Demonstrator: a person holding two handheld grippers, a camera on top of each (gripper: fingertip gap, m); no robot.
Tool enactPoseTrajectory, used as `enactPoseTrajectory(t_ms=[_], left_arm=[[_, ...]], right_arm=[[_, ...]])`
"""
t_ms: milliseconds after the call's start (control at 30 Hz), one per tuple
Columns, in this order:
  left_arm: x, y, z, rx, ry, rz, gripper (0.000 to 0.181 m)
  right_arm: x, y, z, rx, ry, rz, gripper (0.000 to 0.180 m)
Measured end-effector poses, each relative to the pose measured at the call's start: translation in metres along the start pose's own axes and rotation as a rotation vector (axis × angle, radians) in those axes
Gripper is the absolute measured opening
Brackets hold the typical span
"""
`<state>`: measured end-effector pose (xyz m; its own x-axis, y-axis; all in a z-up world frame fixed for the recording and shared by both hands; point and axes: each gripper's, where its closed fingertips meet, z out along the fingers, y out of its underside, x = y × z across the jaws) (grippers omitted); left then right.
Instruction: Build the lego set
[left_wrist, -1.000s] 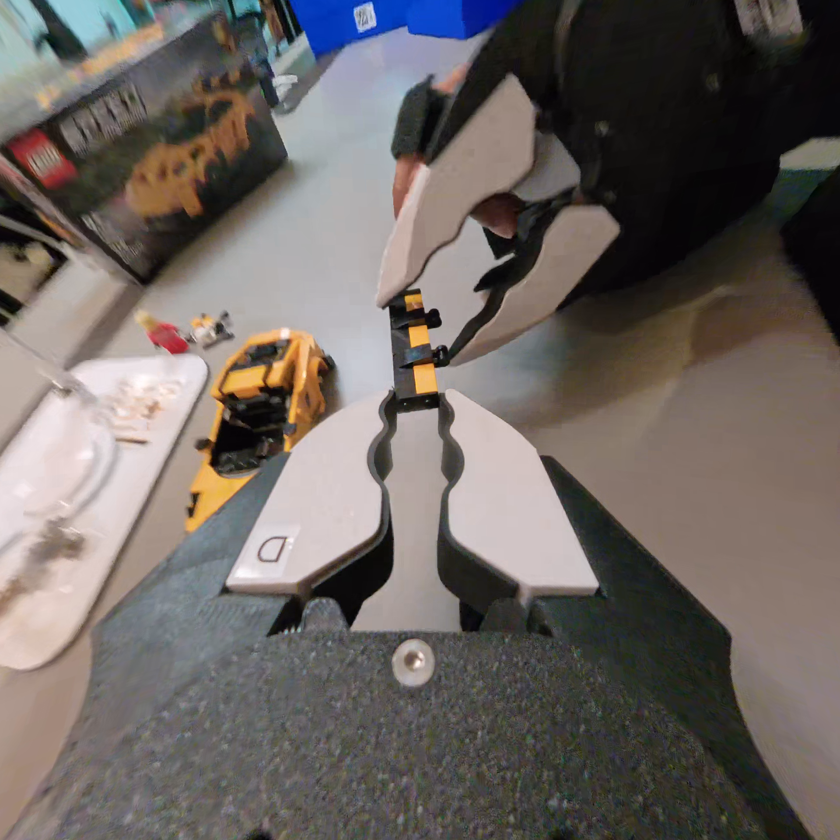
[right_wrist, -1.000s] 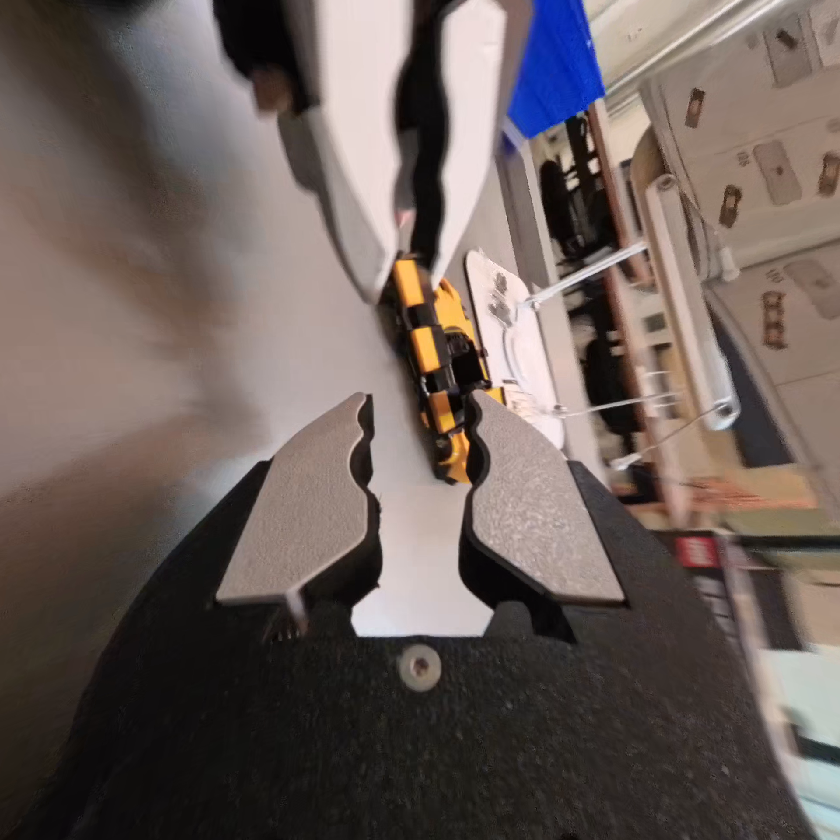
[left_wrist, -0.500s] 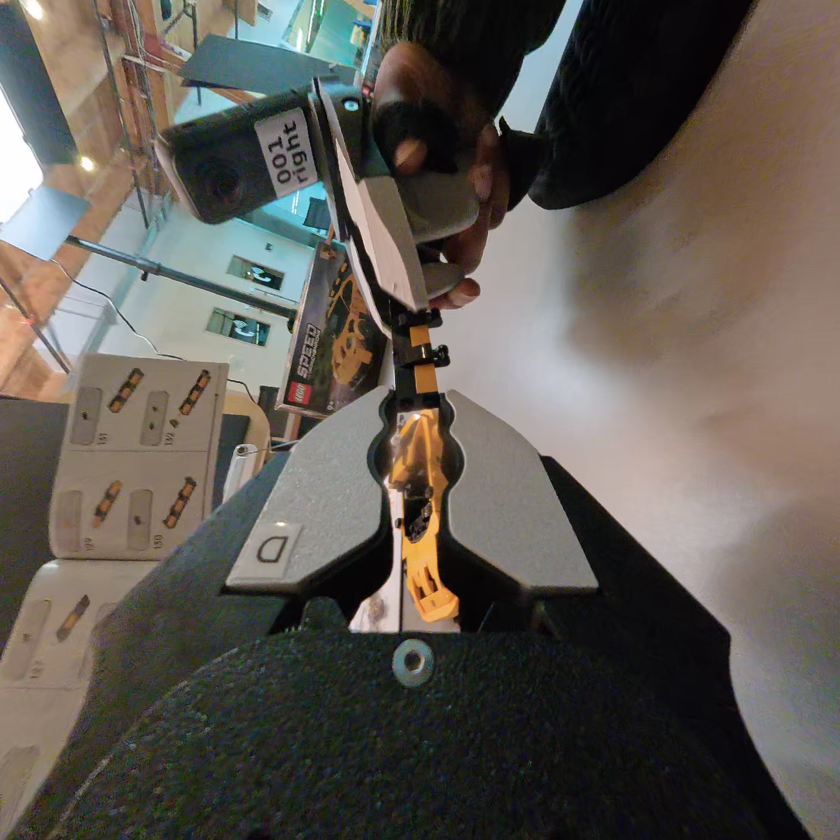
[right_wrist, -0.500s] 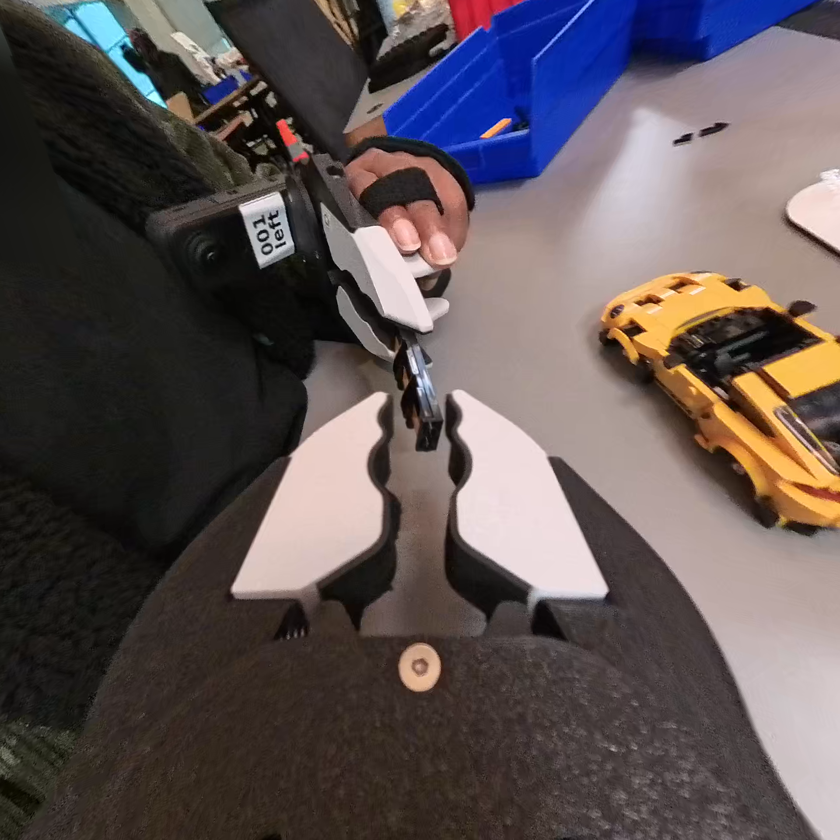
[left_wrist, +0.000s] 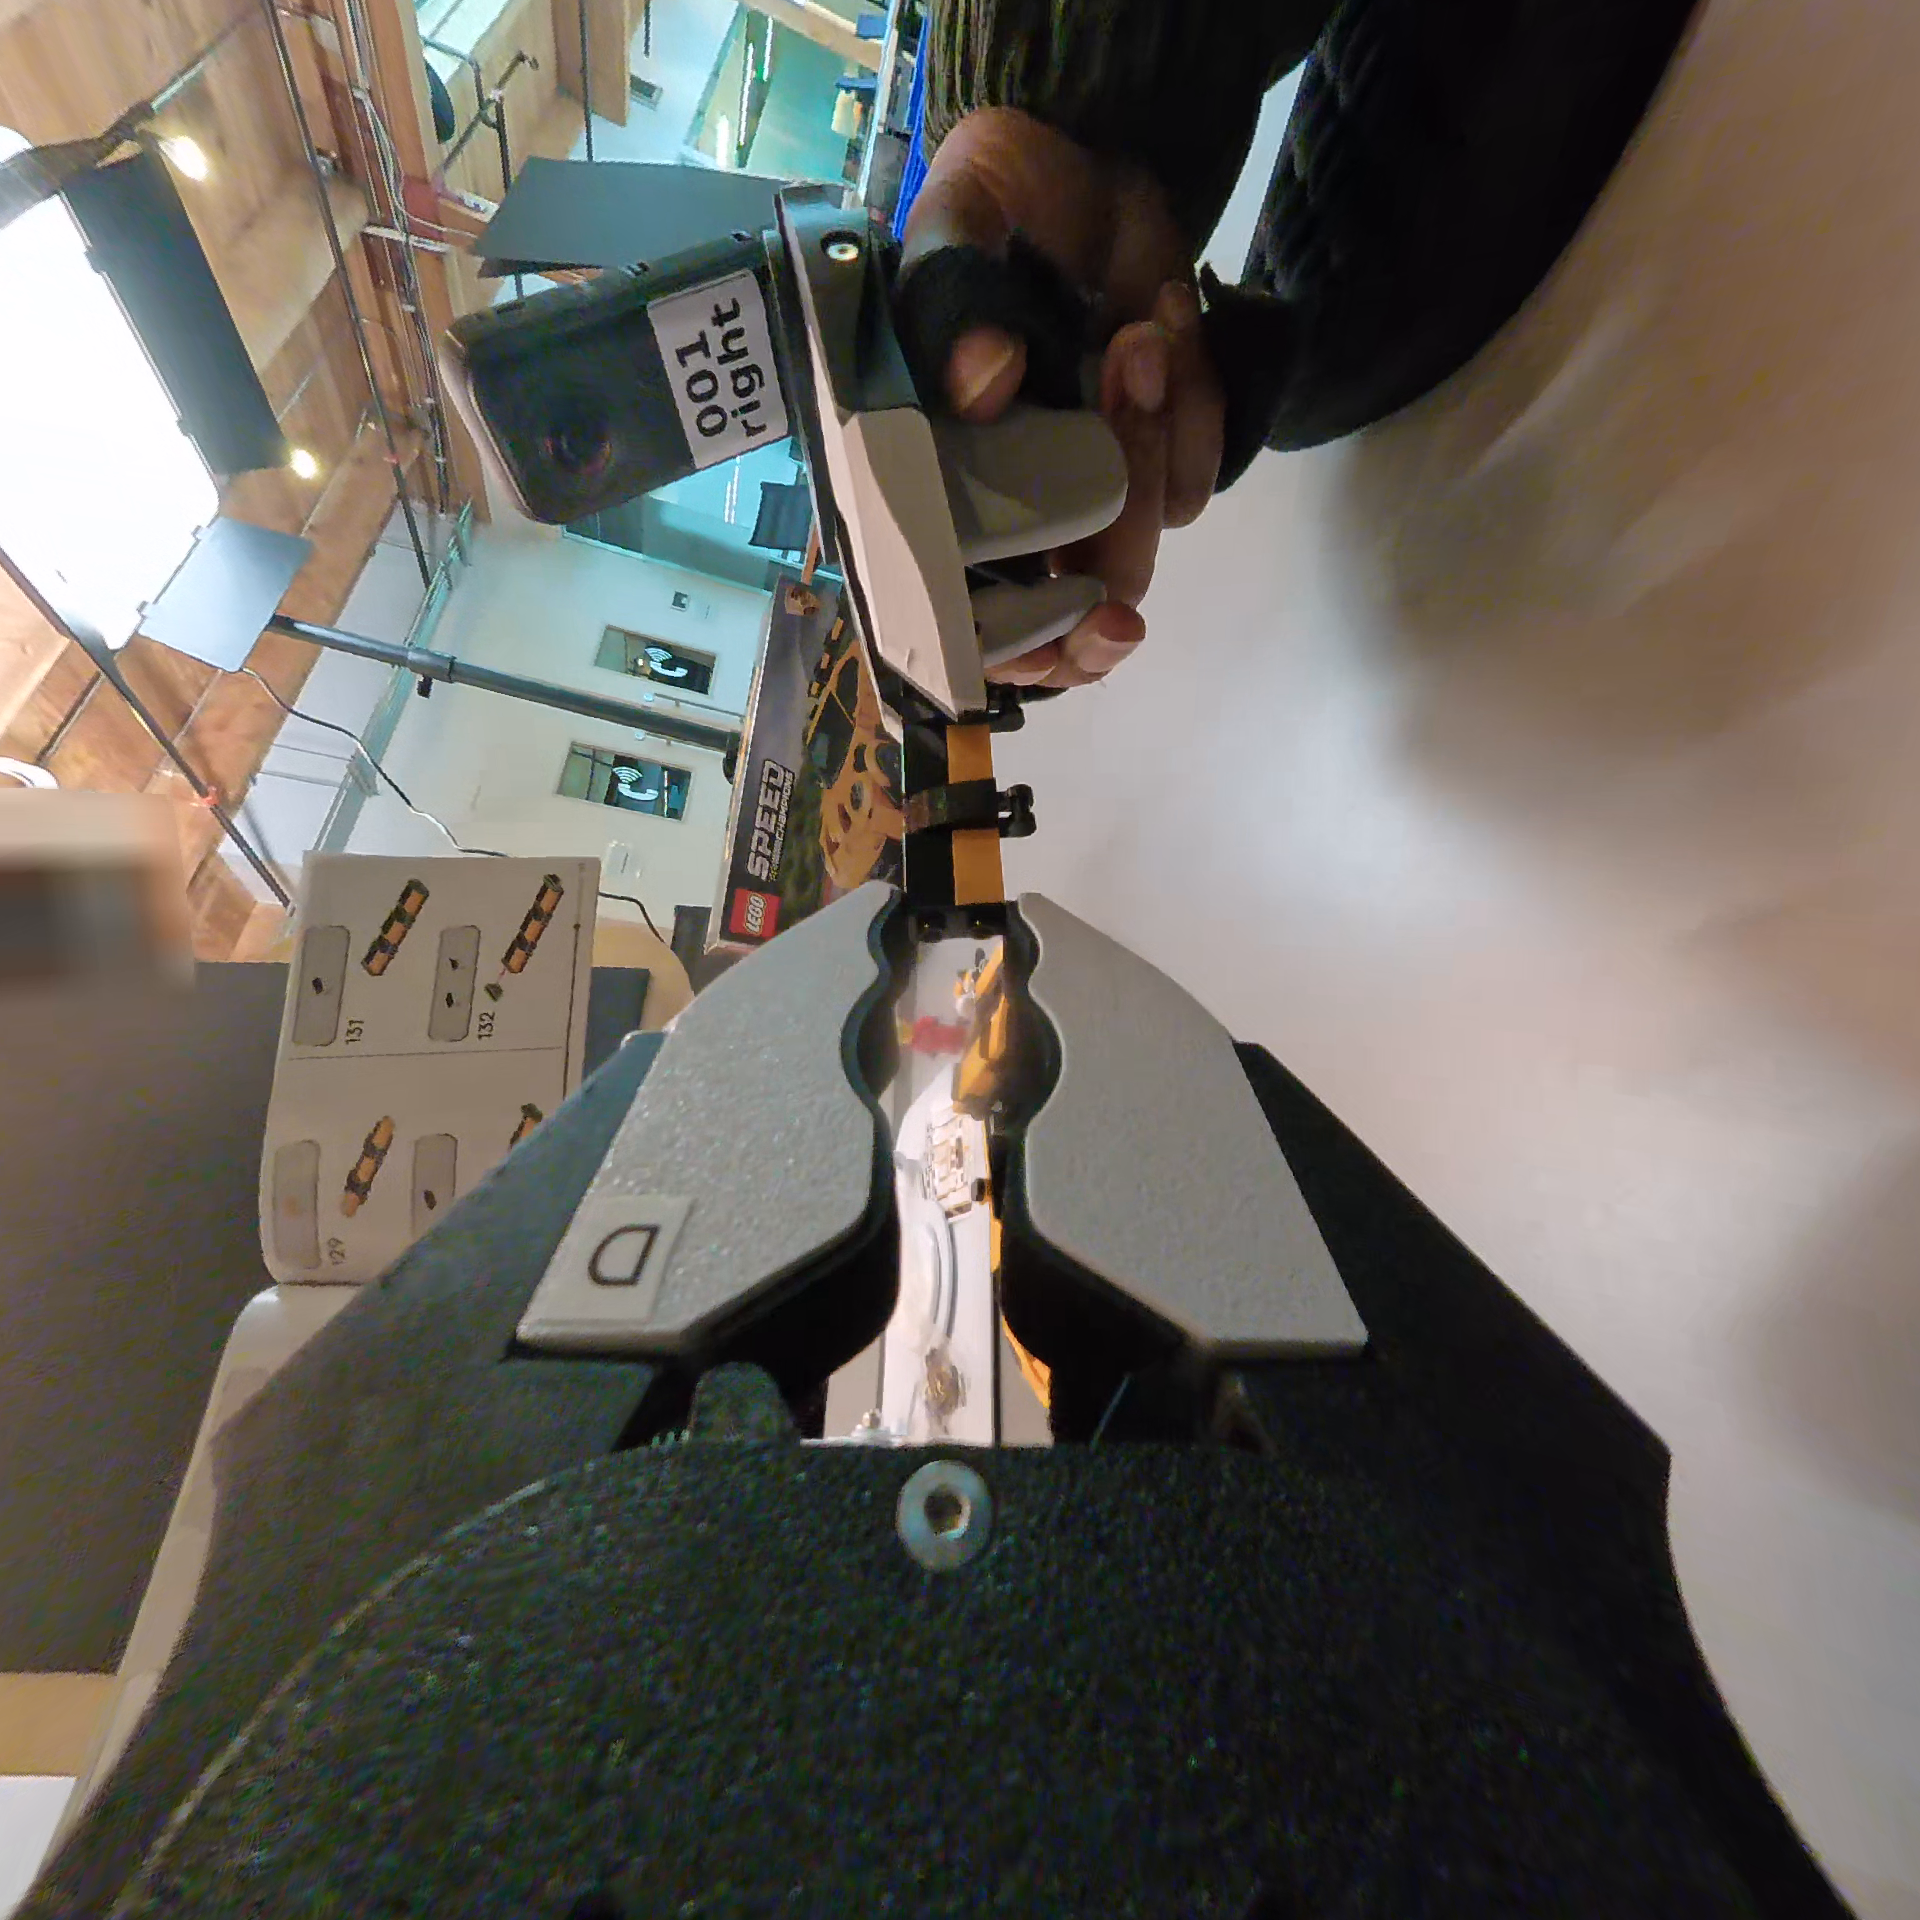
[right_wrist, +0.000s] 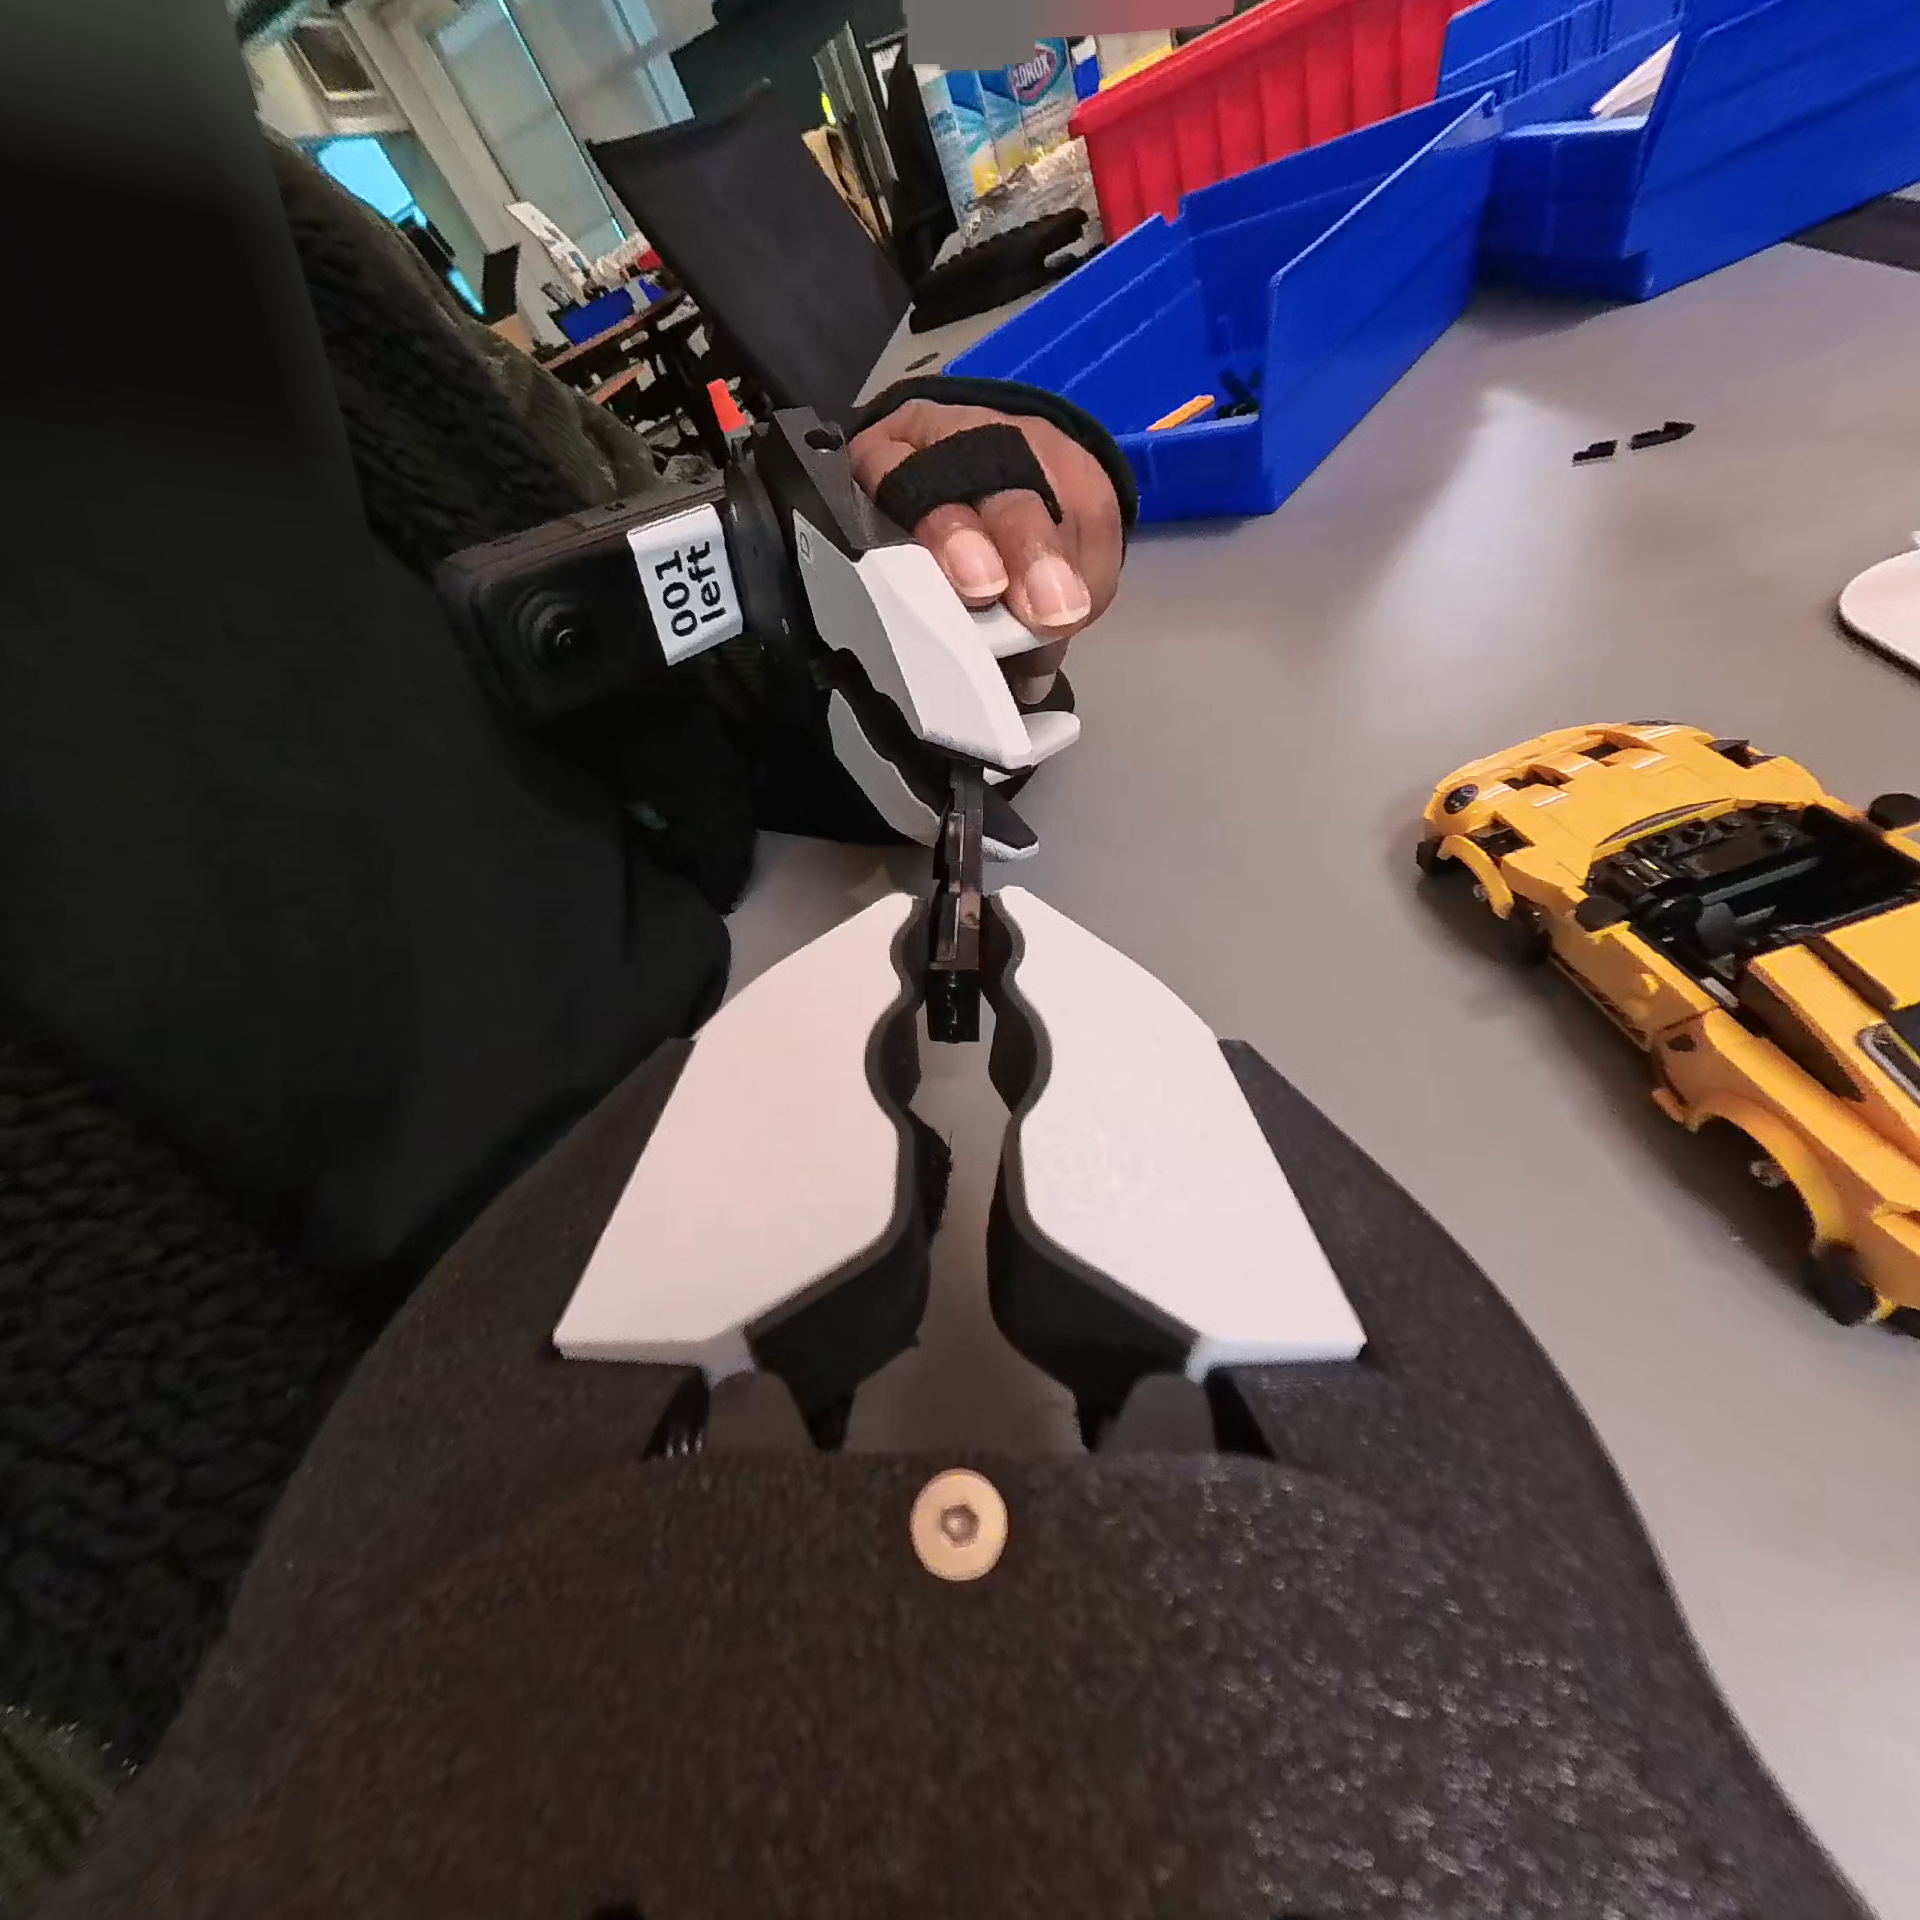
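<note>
Left gripper (left_wrist: 954, 920) clamps the near end of a black-and-yellow strip (left_wrist: 961, 831); right gripper (right_wrist: 961, 940) clamps the opposite end. The strip's long axis runs straight between the two grippers, held in the air above the table (right_wrist: 1351, 644). Only the left wrist view shows its yellow face, the booklet (left_wrist: 416, 1039) and the box (left_wrist: 800, 790). Only the right wrist view shows the whole yellow car (right_wrist: 1704, 966) and blue bins (right_wrist: 1299, 312).

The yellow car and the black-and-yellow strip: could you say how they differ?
The yellow car rests untouched on the table; the black-and-yellow strip is held off it, one end in the left tongs, the other in the right tongs. The car is broad and mostly yellow; the strip is thin and banded. Both are brick-built.
</note>
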<state>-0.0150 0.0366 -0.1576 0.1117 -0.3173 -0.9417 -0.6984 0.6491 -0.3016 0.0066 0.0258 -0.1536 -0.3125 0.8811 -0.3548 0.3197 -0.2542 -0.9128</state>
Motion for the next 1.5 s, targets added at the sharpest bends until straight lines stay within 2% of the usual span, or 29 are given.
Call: enactPoseTrajectory(t_ms=[167, 267, 433, 600, 800, 900, 1000, 1133, 1233, 1333, 1500], left_arm=[[-0.001, -0.001, 0.000, 0.006, -0.008, -0.017, 0.018], [-0.003, -0.001, -0.001, 0.022, 0.001, -0.079, 0.030], [-0.001, -0.004, -0.002, 0.037, 0.010, -0.070, 0.028], [0.005, -0.004, -0.001, 0.035, 0.046, -0.089, 0.017], [0.008, 0.000, 0.001, 0.015, 0.074, -0.134, 0.017], [0.006, 0.000, 0.001, 0.037, 0.103, -0.273, 0.017], [0.006, 0.004, 0.001, 0.071, 0.185, -0.502, 0.017], [0.014, 0.012, 0.004, 0.068, 0.369, -0.885, 0.017], [0.029, 0.014, 0.005, 0.023, 0.528, -1.094, 0.017], [0.038, 0.013, 0.005, 0.016, 0.600, -1.143, 0.017], [0.044, 0.017, 0.005, -0.008, 0.613, -1.123, 0.017]], right_arm=[[-0.001, 0.000, -0.001, -0.011, 0.032, -0.074, 0.009], [-0.002, 0.001, 0.000, -0.021, 0.058, -0.136, 0.009], [-0.001, 0.002, -0.002, -0.011, 0.076, -0.161, 0.009], [0.003, 0.005, -0.002, -0.020, 0.070, -0.087, 0.009], [0.012, 0.009, -0.001, -0.017, 0.091, -0.001, 0.011], [0.018, 0.006, -0.007, -0.008, 0.153, -0.041, 0.021], [0.024, 0.005, -0.012, -0.057, 0.265, -0.167, 0.028], [0.030, 0.011, -0.017, -0.171, 0.424, -0.378, 0.031], [0.034, 0.026, -0.014, -0.261, 0.460, -0.422, 0.028], [0.034, 0.037, -0.009, -0.289, 0.413, -0.395, 0.016], [0.040, 0.047, -0.005, -0.371, 0.384, -0.407, 0.016]])
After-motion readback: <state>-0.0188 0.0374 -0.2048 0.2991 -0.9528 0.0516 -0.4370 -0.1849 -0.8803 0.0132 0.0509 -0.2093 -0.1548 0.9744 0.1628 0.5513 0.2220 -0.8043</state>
